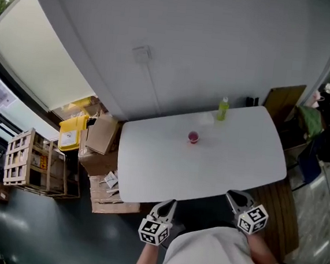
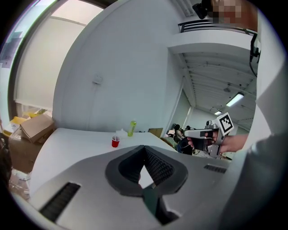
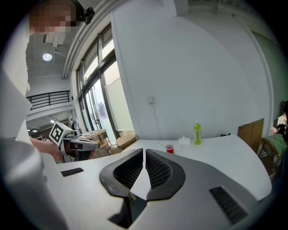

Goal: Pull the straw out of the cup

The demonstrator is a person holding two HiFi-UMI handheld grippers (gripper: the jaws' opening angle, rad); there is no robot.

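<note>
A small red cup (image 1: 193, 137) stands near the middle of the white table (image 1: 150, 168), towards its far side. It also shows far off in the left gripper view (image 2: 115, 142) and the right gripper view (image 3: 169, 148). The straw is too small to make out with certainty. My left gripper (image 1: 169, 204) and right gripper (image 1: 233, 195) hover at the table's near edge, well short of the cup. Each one's jaws meet at the tips, left (image 2: 144, 147) and right (image 3: 144, 151), with nothing between them.
A green bottle (image 1: 223, 109) and a small white pack (image 1: 206, 118) stand near the table's far edge by the wall. Cardboard boxes (image 1: 102, 134), a yellow box (image 1: 72, 131) and a wooden crate (image 1: 28, 162) lie left of the table. A brown board (image 1: 284, 99) and clutter sit at right.
</note>
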